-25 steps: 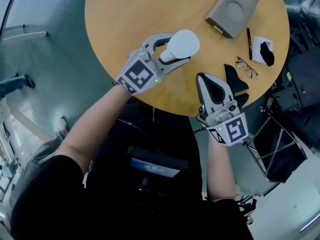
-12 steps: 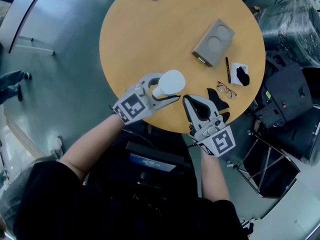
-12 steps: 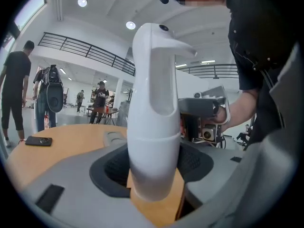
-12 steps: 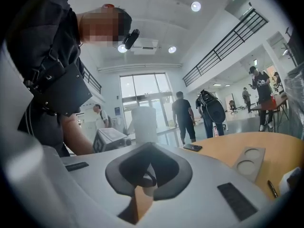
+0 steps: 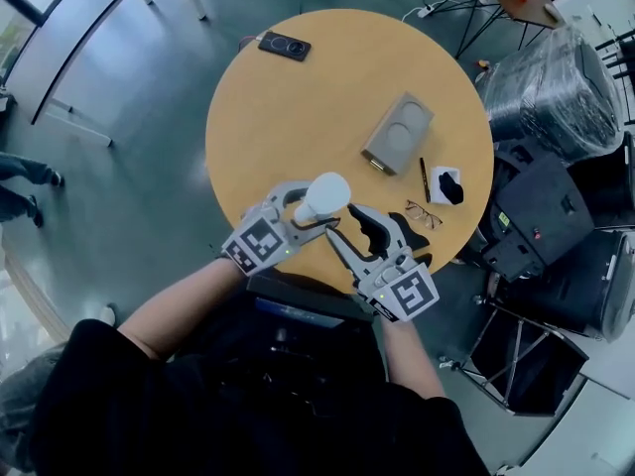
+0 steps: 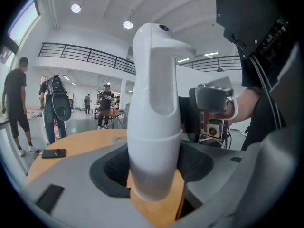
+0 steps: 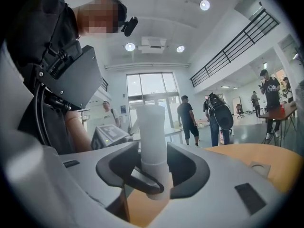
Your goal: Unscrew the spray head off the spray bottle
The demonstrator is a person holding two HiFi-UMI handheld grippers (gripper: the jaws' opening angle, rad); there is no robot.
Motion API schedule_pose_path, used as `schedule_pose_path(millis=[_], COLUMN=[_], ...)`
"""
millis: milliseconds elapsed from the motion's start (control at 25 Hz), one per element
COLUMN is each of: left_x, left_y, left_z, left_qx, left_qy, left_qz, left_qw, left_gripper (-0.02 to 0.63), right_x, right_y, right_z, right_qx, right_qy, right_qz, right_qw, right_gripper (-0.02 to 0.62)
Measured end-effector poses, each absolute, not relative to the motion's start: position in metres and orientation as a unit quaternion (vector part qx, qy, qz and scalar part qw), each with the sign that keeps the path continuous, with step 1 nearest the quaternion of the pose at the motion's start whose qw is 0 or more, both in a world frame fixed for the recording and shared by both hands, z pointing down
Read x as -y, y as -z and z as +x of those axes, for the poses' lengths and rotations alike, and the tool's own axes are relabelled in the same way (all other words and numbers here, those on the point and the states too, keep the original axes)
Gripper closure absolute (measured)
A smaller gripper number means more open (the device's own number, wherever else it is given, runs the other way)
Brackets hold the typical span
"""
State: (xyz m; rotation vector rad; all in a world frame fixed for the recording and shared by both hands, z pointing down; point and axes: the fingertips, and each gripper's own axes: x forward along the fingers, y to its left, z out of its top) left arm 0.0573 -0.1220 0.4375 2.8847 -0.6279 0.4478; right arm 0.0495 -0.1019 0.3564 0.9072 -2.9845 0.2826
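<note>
Over the round surface's (image 5: 298, 87) lower edge, the left hand-held gripper (image 6: 153, 174) is clamping the upright spray bottle (image 5: 323, 197). Just lower-right, the right hand-held gripper (image 7: 153, 172), jaws just opening partway, is framing it without pressing, the spray head (image 6: 159, 65) topmost.

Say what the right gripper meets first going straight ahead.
Likely the spray bottle in the left gripper. The right gripper, jaws just opening, frames it without gripping; depth unclear.
</note>
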Motion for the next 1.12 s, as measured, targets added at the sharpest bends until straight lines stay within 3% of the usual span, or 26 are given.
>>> schedule_pose_path(millis=[160, 200, 480, 560, 1120], left_x=[0.127, 0.128, 0.127, 0.127, 0.106], left_y=[-0.425, -0.420, -0.398, -0.397, -0.376], left_z=[0.054, 0.055, 0.062, 0.062, 0.058], left_qx=[0.242, 0.246, 0.270, 0.277, 0.190], left_qy=[-0.168, -0.165, -0.160, -0.160, -0.130], left_qz=[0.954, 0.954, 0.949, 0.946, 0.973], left_qw=[0.048, 0.050, 0.043, 0.045, 0.033], left_gripper=[0.299, 0.299, 0.299, 0.301, 0.304], right_x=[0.109, 0.112, 0.132, 0.134, 0.121], right_y=[-0.340, -0.337, -0.320, -0.316, -0.290], right_z=[0.026, 0.021, 0.010, 0.006, 0.005], right_qx=[0.955, 0.955, 0.944, 0.942, 0.968], right_qy=[-0.079, -0.074, -0.042, -0.029, -0.047], right_qz=[0.286, 0.287, 0.325, 0.332, 0.244], right_qw=[0.015, 0.021, 0.043, 0.050, -0.029], right_gripper=[0.288, 0.278, 0.278, 0.357, 0.368])
